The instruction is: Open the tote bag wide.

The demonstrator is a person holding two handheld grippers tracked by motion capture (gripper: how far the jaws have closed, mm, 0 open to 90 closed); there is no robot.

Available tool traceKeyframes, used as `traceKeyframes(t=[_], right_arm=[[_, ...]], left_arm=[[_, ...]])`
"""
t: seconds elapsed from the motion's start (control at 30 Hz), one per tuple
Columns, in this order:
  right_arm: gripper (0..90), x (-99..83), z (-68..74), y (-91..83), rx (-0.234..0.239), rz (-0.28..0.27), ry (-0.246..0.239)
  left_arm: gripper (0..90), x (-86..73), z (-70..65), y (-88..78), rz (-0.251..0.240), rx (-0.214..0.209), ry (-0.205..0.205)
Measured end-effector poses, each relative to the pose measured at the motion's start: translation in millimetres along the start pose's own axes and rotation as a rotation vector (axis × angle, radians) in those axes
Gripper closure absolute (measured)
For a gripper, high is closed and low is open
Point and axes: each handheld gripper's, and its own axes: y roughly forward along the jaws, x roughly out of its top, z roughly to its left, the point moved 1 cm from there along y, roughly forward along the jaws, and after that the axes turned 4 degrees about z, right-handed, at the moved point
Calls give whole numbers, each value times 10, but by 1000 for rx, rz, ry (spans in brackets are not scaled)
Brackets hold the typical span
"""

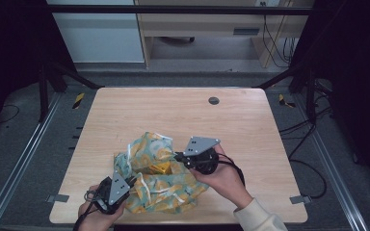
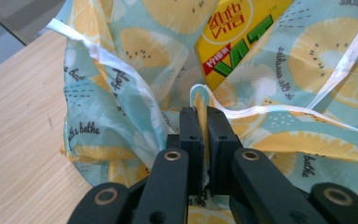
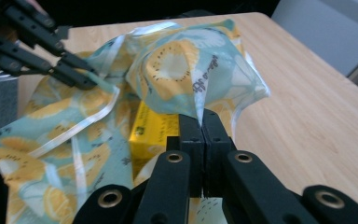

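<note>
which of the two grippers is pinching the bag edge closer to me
The left gripper, clamped on the lemon-print bag's rim near the table's front edge; the right gripper grips it farther in, beside the yellow carton.

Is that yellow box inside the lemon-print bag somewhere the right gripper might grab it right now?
Probably not yet: the right gripper is shut on the bag, though the yellow box lies uncovered close by.

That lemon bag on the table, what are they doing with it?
A person holds a gripper in each hand at a wooden table. The left gripper is shut on the rim of the lemon-print bag, and the right gripper is shut on another part of its cloth. A yellow drink carton sits inside the bag. It looks like they are holding the bag open around it.
</note>
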Motion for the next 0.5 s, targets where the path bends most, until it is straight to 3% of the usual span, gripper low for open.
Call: traceKeyframes(t=[0.2,0.5], right_arm=[[900,35,-113,78,-22,-15,28],[898,50,-160,138,-32,-23,61]], left_arm=[[876,81,-68,1,-54,22,32],[880,108,-102,36,-53,23,35]])
